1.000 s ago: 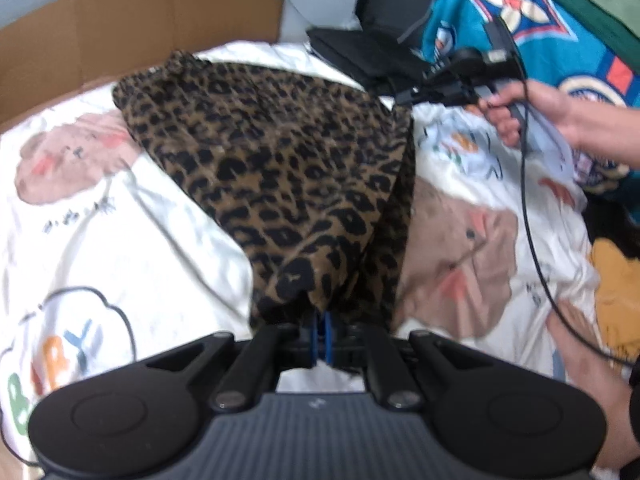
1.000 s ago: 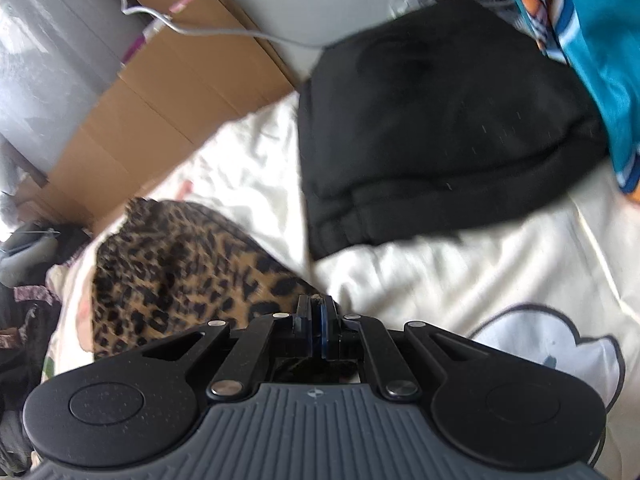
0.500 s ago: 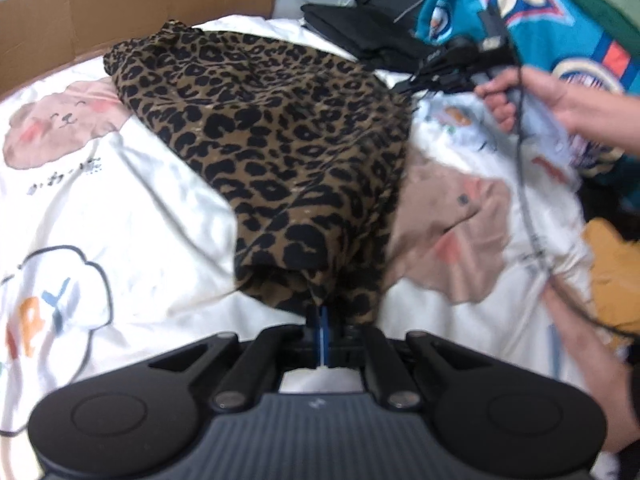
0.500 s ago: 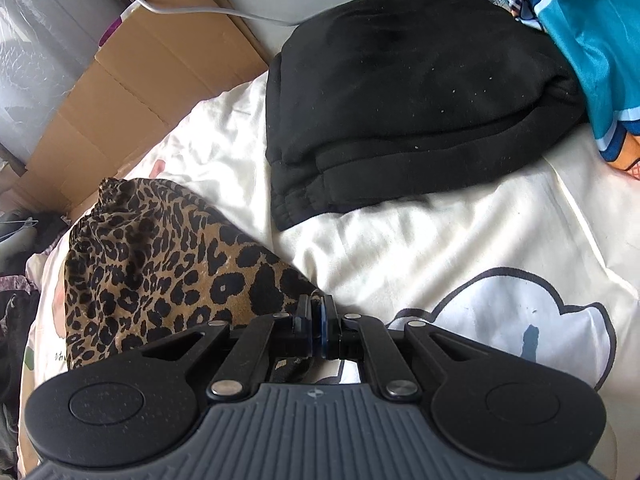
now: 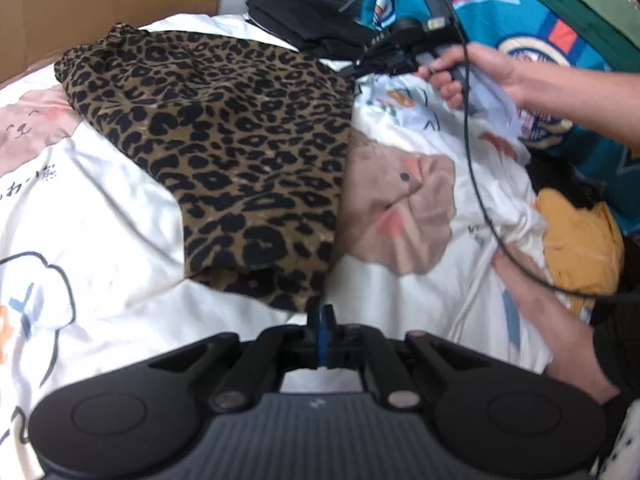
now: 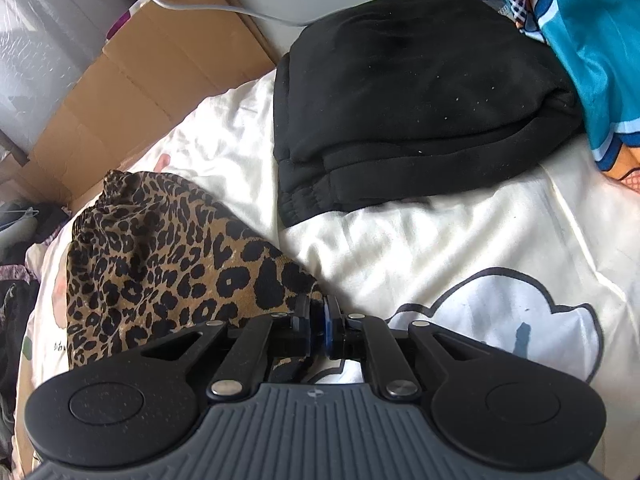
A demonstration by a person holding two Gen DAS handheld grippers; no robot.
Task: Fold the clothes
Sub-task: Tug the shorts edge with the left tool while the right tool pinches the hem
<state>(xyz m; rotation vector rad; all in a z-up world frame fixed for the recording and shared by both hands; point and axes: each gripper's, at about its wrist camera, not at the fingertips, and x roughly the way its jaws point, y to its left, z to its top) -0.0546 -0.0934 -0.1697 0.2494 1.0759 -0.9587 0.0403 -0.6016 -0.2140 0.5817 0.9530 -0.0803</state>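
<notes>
Cardboard [image 6: 132,92] stands behind the cartoon bedsheet [image 5: 100,208]; teal blanket [image 5: 520,12] beside.

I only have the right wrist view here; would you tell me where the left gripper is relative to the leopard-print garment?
Observer: The left gripper is shut, with its tips at the near hem of the leopard-print garment. I cannot tell whether cloth is pinched.
Operator: Thank you. Does the garment lie flat at that end?
Observer: It rests on the sheet, and a second layer peeks out under the near hem.
Operator: Is there any other clothing nearby that I cannot see?
Observer: A yellow garment lies at the sheet's edge, apart from the leopard one.
</notes>
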